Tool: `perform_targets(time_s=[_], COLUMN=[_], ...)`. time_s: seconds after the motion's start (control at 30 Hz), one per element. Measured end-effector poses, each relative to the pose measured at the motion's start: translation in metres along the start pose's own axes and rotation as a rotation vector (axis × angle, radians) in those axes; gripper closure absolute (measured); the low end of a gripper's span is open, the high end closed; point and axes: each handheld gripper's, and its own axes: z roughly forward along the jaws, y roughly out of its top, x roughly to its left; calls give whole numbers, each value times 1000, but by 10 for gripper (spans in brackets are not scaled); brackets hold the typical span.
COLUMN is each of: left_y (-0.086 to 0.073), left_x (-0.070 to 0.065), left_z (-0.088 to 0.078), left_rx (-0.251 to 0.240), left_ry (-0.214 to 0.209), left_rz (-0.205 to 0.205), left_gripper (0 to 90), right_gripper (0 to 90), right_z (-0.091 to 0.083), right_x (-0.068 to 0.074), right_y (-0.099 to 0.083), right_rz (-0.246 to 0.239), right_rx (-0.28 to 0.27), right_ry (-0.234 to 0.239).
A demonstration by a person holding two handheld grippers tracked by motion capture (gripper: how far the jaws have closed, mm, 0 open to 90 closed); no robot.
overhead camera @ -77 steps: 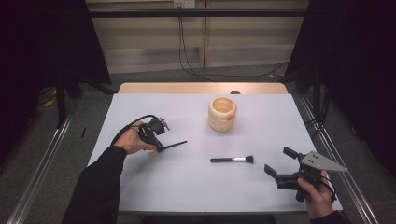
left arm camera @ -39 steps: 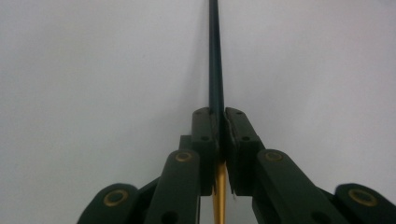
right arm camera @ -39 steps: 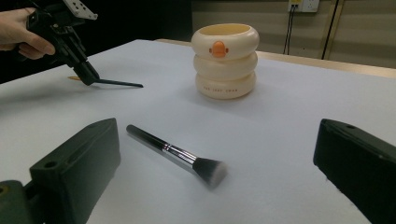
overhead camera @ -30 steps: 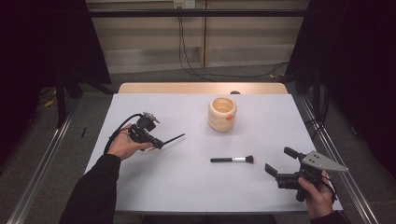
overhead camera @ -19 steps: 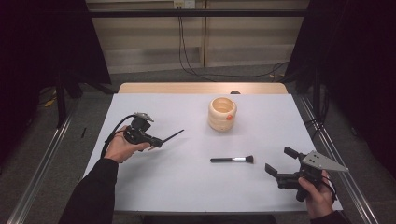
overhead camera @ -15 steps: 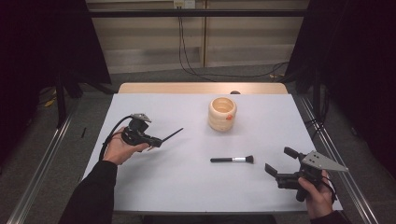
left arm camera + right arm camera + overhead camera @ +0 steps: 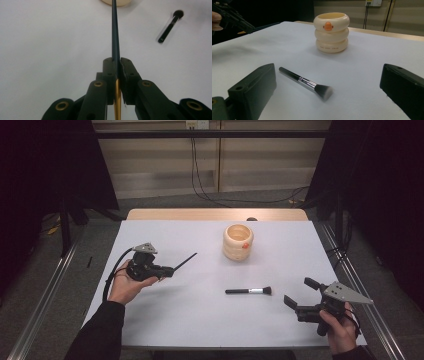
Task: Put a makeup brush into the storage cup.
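Observation:
My left gripper (image 7: 166, 270) (image 7: 117, 65) is shut on a thin dark brush (image 7: 184, 262) (image 7: 115, 30) with a gold ferrule, held above the left part of the white table (image 7: 200, 320). The brush's handle points up and right towards a cream ringed cup (image 7: 238, 241) (image 7: 331, 32) with an orange mark. A black makeup brush (image 7: 248, 291) (image 7: 307, 83) (image 7: 170, 25) with a silver ferrule lies flat in the middle of the table. My right gripper (image 7: 301, 295) (image 7: 327, 90) stands open at the table's right front, its jaws wide apart on either side of that brush's bristle end, farther back.
The white table ends in a wooden strip (image 7: 215, 214) at the back. Metal rails (image 7: 45, 295) run along both sides on the floor. Cables (image 7: 200, 175) hang against the back wall. Dark curtains stand left and right.
My left gripper has drifted left and slightly back with the thin brush, tilting its handle tip upward. The right gripper and the makeup brush have stayed put.

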Motion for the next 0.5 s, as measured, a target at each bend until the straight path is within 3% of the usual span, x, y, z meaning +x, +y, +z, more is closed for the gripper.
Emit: perform_targets(time_s=[0.5], left_y=[-7], left_x=[-18], left_z=[-17], left_rx=[-183], left_ry=[28], left_rz=[14], left_gripper=[835], right_gripper=[1], right_z=[0], right_x=[0], right_y=[0], right_rz=[-6], right_rx=[2], right_ry=[-2])
